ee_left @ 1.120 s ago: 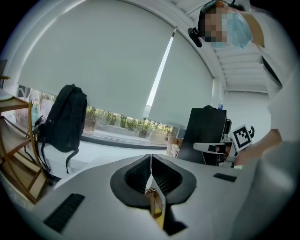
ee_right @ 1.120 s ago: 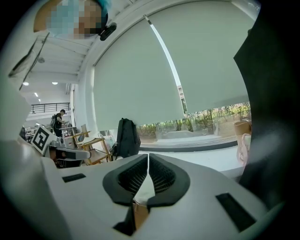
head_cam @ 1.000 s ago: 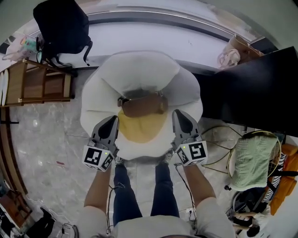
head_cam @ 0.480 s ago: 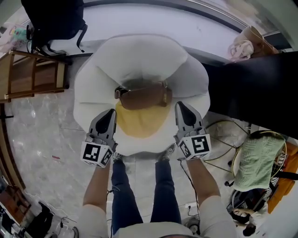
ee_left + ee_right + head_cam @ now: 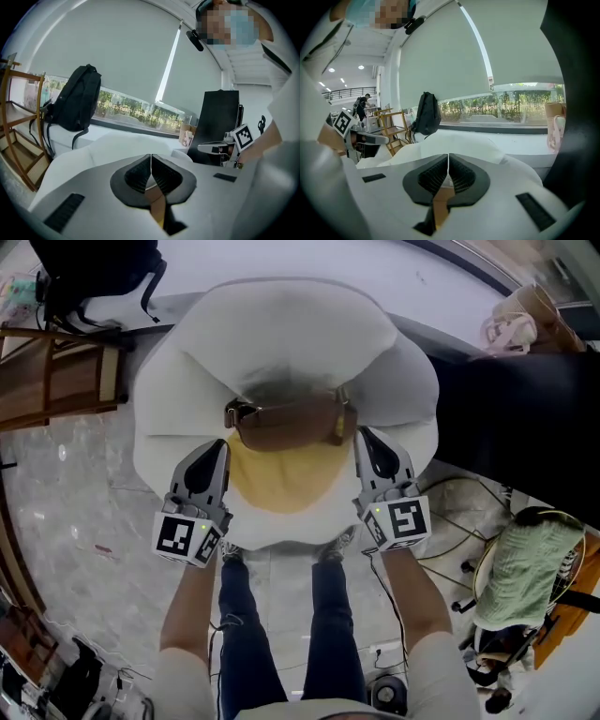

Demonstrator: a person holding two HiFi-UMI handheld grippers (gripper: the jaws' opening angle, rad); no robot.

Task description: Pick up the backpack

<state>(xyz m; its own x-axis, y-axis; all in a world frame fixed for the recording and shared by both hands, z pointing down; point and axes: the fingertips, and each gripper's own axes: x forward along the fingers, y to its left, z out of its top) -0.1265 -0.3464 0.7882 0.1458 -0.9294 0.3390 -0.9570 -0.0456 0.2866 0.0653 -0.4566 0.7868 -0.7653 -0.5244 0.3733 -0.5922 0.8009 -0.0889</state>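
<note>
Your left gripper [image 5: 214,448] and right gripper [image 5: 367,437] have sunk toward the white chair [image 5: 281,324], which now fills more of the view. On its yellow cushion [image 5: 281,479] at 12 o'clock lies the brown bag [image 5: 286,423], likely your backpack. A black backpack [image 5: 94,263] sits at 11, well apart. Both pairs of jaws are pressed together and empty, flanking the bag. Opening, gripping and lifting all remain.

Black backpack [image 5: 76,101], upright, on window ledge [image 5: 506,138]
</note>
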